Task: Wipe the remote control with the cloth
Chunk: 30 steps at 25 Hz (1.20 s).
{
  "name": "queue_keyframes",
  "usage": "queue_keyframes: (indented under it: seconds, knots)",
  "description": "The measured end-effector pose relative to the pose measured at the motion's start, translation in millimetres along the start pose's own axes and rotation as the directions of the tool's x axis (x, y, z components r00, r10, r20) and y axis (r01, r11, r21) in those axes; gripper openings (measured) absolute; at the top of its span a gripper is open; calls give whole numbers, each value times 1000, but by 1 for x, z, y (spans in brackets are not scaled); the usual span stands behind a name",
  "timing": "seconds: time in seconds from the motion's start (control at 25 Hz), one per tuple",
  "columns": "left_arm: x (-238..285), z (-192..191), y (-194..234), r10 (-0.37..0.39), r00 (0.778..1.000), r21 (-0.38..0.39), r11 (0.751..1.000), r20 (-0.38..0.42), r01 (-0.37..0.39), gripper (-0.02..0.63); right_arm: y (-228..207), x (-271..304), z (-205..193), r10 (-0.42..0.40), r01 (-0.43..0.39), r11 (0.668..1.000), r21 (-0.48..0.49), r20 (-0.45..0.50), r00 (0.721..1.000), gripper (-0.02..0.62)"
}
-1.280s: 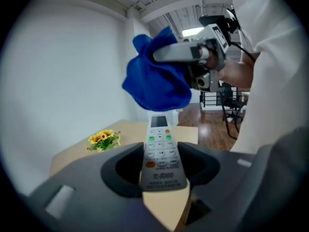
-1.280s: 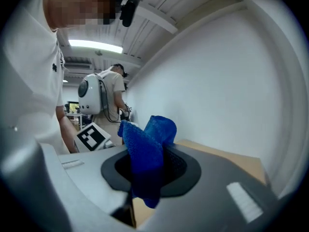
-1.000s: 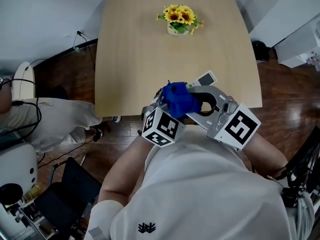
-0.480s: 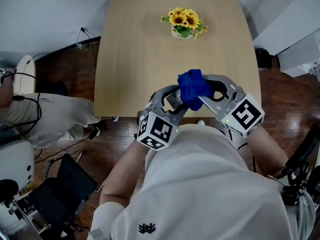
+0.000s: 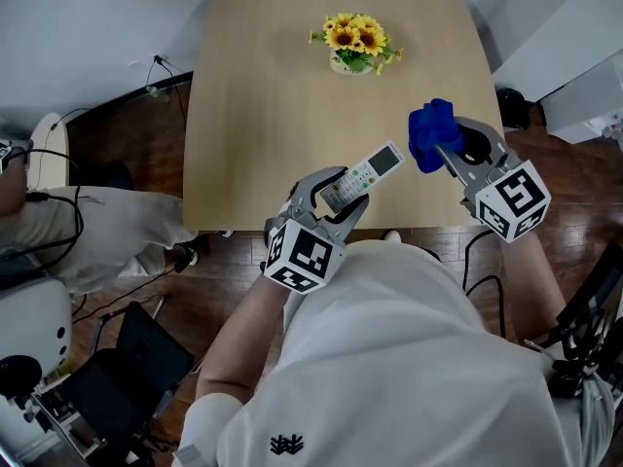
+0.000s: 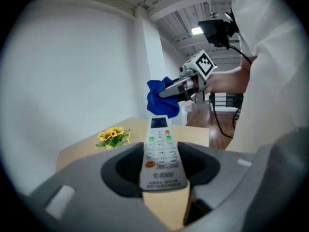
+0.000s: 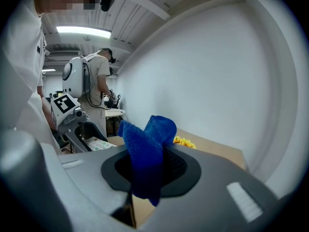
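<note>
A white remote control (image 5: 361, 177) with green and orange buttons sticks out of my left gripper (image 5: 331, 195), which is shut on its lower end; in the left gripper view the remote control (image 6: 161, 153) points toward the table. My right gripper (image 5: 446, 151) is shut on a bunched blue cloth (image 5: 429, 133) and hangs over the table's right front corner, well to the right of the remote. The cloth (image 7: 146, 153) fills the space between the jaws in the right gripper view. Cloth and remote are apart.
A light wooden table (image 5: 263, 105) carries a small pot of sunflowers (image 5: 354, 43) at its far side. Dark wooden floor surrounds it. A person sits at the left edge (image 5: 88, 232), and cables and equipment lie at the lower right.
My right gripper has swung the blue cloth off the remote and away to the right. The left gripper has kept the remote in nearly the same place, now uncovered.
</note>
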<state>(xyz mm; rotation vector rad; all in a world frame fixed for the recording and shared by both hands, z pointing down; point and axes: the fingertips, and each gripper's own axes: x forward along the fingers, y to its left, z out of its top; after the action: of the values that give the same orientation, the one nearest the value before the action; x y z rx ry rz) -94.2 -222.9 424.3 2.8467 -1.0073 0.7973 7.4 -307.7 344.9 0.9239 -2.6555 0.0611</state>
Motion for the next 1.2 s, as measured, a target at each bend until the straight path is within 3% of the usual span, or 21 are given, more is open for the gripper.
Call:
queue_keyframes:
  seconds: [0.2, 0.4, 0.52, 0.64, 0.84, 1.2]
  knots:
    - [-1, 1, 3, -20, 1000, 2, 1000, -1, 20, 236, 18, -1, 29, 12, -11, 1000, -18, 54, 998, 78]
    - [-10, -6, 1, -40, 999, 7, 999, -7, 40, 236, 109, 15, 66, 190, -188, 982, -25, 139, 972, 78]
    - [-13, -10, 3, -53, 999, 14, 999, -10, 53, 235, 170, 31, 73, 314, -317, 948, -4, 136, 940, 78]
    - [-19, -12, 5, -66, 998, 23, 998, -9, 67, 236, 206, 47, 67, 374, -377, 926, 1, 113, 920, 78]
    - [-38, -30, 17, -49, 999, 22, 999, -14, 49, 235, 199, 71, 40, 318, -321, 946, 45, 63, 946, 78]
    - [-36, -25, 0, -76, 997, 33, 997, 0, 76, 235, 116, 38, 7, 106, -107, 993, 44, 28, 994, 78]
